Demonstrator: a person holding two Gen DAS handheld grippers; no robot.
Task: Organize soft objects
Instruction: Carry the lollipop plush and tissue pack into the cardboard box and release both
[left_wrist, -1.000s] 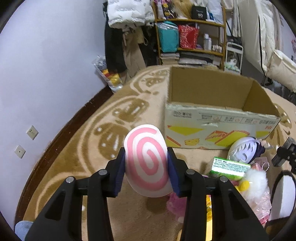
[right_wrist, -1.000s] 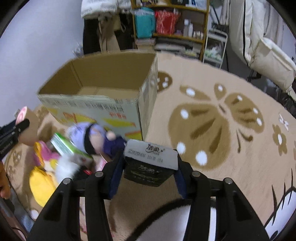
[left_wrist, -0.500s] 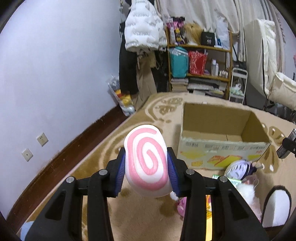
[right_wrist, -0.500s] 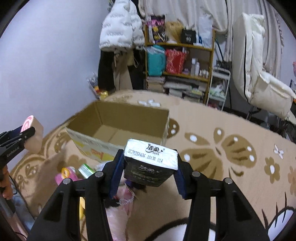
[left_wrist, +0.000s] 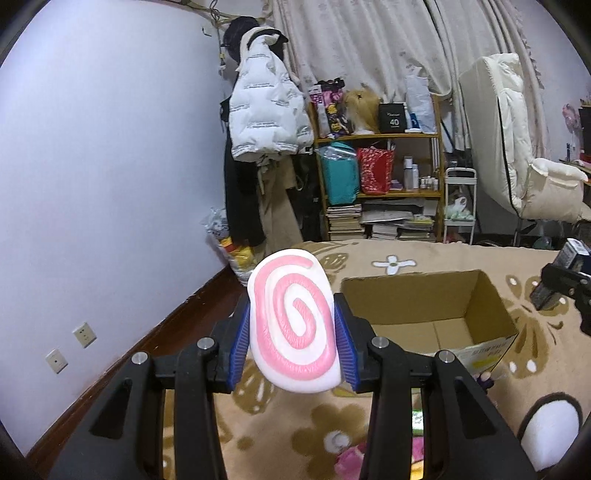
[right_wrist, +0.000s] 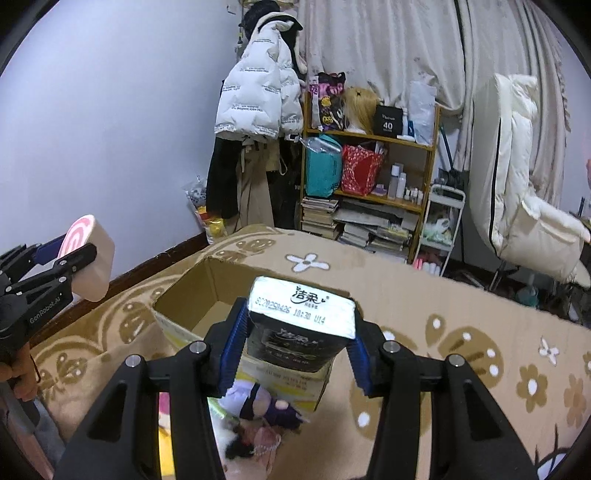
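We see the left gripper (left_wrist: 293, 334) pinching a pink-and-white swirl cushion (left_wrist: 293, 321) between its blue pads, held up in the air, left of the open cardboard box (left_wrist: 436, 314) on the rug (left_wrist: 535, 373). The right gripper (right_wrist: 297, 339) is clamped on a dark tissue pack (right_wrist: 301, 325), its silver end facing us, with the box just beyond and below it. A purple-haired plush doll (right_wrist: 266, 402) lies on the rug against the box's near wall.
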